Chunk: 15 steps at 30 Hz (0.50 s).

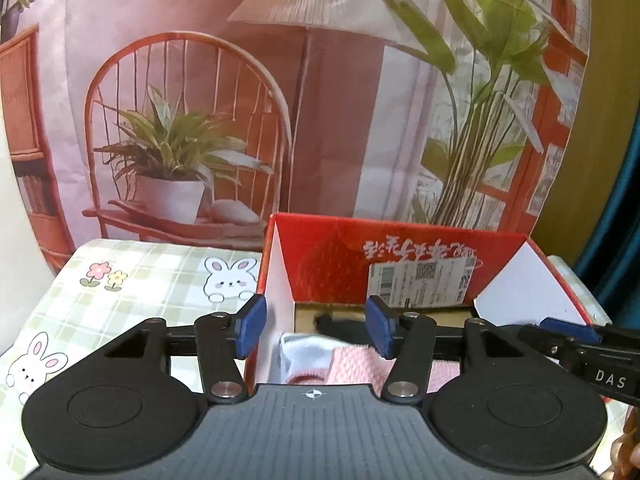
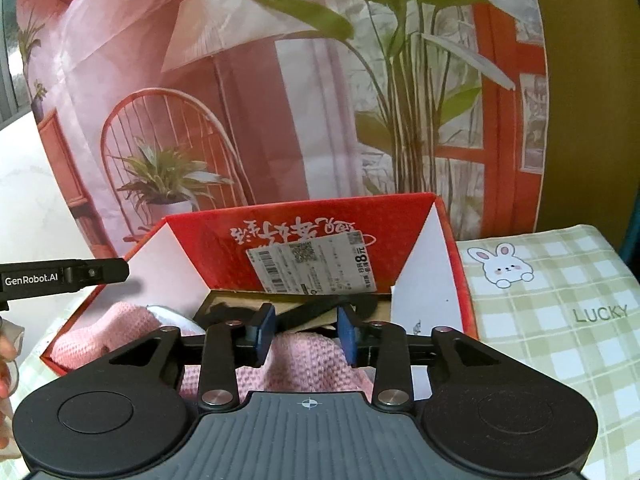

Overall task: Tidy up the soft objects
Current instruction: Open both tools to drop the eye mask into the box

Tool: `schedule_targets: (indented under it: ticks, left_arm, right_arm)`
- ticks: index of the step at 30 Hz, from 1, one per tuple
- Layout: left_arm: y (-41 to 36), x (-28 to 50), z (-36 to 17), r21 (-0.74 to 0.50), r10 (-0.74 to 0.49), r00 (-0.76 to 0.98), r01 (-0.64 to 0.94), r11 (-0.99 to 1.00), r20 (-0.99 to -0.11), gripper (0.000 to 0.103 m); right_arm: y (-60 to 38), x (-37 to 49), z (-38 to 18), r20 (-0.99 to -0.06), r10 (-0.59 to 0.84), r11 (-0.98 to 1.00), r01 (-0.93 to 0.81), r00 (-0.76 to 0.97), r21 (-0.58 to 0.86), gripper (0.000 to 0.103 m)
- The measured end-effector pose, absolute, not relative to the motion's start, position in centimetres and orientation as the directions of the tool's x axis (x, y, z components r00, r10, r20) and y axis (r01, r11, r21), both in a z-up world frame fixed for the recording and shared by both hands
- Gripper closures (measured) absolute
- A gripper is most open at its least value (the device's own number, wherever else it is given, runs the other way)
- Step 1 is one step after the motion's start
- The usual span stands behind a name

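Both my grippers hang over the red box [image 2: 304,216]: left gripper [image 1: 316,326] spread wide, right gripper [image 2: 306,334] parted, neither pinching anything. The pink knit cloth [image 2: 304,360] lies inside with 1 white soft piece [image 1: 306,350]. A pad could snag knit loops and drag it out.

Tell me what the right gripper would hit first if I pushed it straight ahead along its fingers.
Most likely the pink knit cloth lying in the red box: it sits right between and just past the open right gripper. Depth is hard to judge here.
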State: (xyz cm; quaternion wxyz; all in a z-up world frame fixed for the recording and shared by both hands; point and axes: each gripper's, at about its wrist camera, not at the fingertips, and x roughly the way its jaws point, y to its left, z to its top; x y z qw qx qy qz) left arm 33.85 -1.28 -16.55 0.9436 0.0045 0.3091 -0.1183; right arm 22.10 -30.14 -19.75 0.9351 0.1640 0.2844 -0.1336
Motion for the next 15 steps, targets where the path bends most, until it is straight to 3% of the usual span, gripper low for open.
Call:
schedule_targets:
  ticks: [15]
  left_arm:
    - [-0.1, 27.9, -14.1, -0.060, -0.258, 0.772, 0.276, 0.959, -0.582, 0.045]
  right_arm:
    - [-27.4, 17.4, -16.8, -0.531, -0.164, 0.942, 0.291, 0.832, 0.166, 0.066]
